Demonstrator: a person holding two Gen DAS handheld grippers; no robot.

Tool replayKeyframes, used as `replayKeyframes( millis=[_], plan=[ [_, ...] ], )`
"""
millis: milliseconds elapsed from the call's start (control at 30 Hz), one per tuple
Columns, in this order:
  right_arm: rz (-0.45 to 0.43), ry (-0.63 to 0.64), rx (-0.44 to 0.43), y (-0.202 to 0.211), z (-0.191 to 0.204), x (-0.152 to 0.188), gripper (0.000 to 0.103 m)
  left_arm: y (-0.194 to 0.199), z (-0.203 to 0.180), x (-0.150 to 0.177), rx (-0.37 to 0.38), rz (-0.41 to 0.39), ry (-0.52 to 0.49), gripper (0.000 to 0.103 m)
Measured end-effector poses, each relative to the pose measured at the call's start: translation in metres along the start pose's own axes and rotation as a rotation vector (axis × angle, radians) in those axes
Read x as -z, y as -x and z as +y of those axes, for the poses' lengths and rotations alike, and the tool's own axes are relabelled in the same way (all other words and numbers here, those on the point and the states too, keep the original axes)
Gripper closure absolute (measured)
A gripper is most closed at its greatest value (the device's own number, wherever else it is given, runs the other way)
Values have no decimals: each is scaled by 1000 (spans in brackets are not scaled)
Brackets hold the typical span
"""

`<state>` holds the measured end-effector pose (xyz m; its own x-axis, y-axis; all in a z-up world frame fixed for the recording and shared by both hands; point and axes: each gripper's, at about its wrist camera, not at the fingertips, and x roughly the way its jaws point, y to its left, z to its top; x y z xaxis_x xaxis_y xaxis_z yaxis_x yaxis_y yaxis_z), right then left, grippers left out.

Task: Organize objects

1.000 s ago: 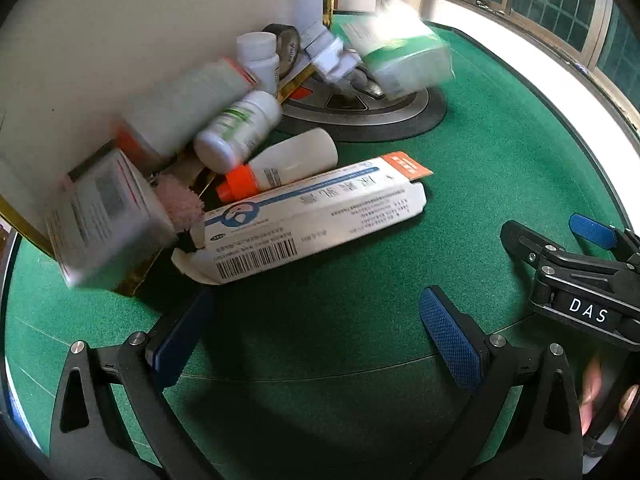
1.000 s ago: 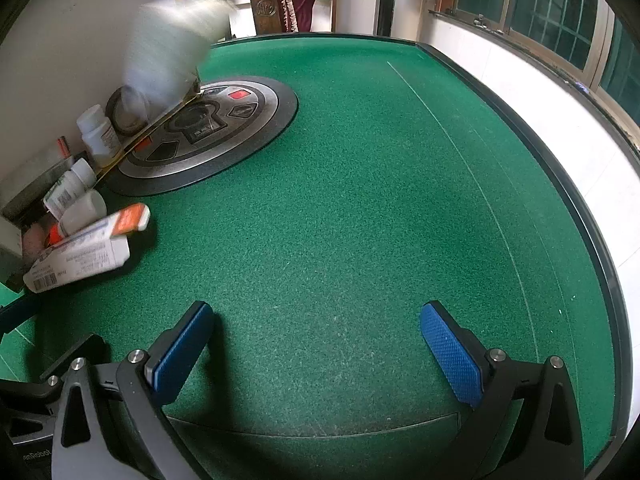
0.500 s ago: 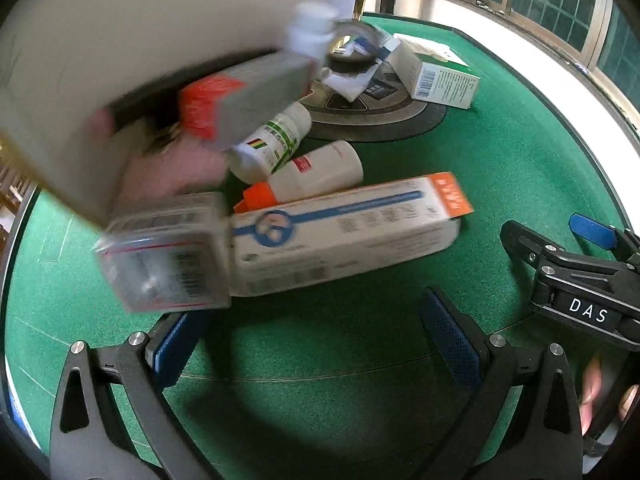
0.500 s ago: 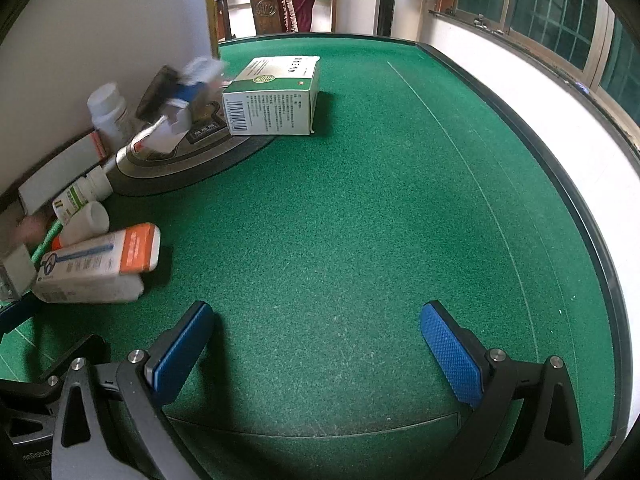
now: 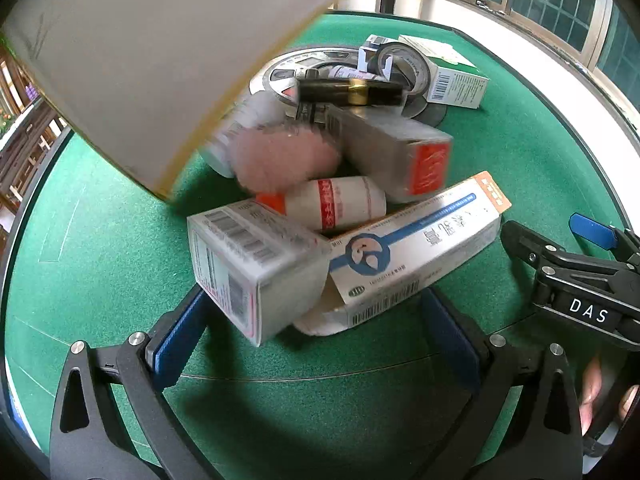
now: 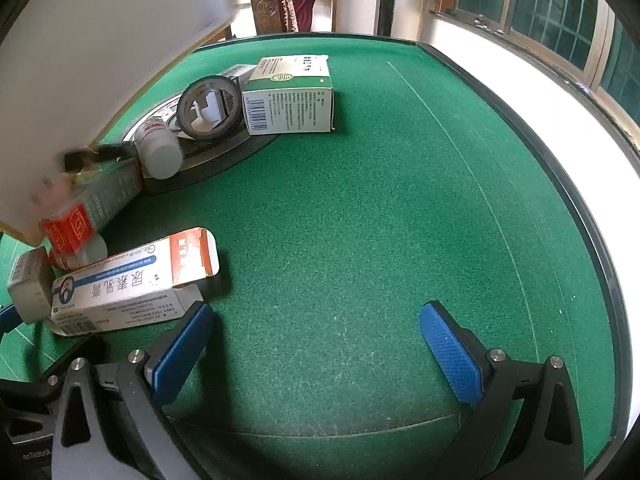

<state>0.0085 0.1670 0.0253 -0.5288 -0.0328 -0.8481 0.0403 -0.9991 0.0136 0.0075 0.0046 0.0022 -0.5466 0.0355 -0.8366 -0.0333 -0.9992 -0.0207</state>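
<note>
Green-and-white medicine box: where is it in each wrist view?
Left wrist: green-and-white medicine box at upper right, on the far side of the pile.
Right wrist: same box at upper centre, on the felt.
Shared landmark: the tape roll right beside it.

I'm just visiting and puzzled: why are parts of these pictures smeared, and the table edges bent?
Left wrist view: the pink puff and grey box are motion-blurred, while the roll of tape is sharp. Right wrist view: only the far-left heap is smeared; the green box is crisp. Both views: the fisheye lens bows the table rim; window light washes out the right edge.
</note>
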Motion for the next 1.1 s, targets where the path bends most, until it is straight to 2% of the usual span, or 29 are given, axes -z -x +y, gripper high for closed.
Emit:
replayKeyframes(
  millis=[1100],
  plan=[
    [-2, 2, -1, 0, 0, 0, 0, 2, 0, 3, 1, -3, 0, 0]
  ],
)
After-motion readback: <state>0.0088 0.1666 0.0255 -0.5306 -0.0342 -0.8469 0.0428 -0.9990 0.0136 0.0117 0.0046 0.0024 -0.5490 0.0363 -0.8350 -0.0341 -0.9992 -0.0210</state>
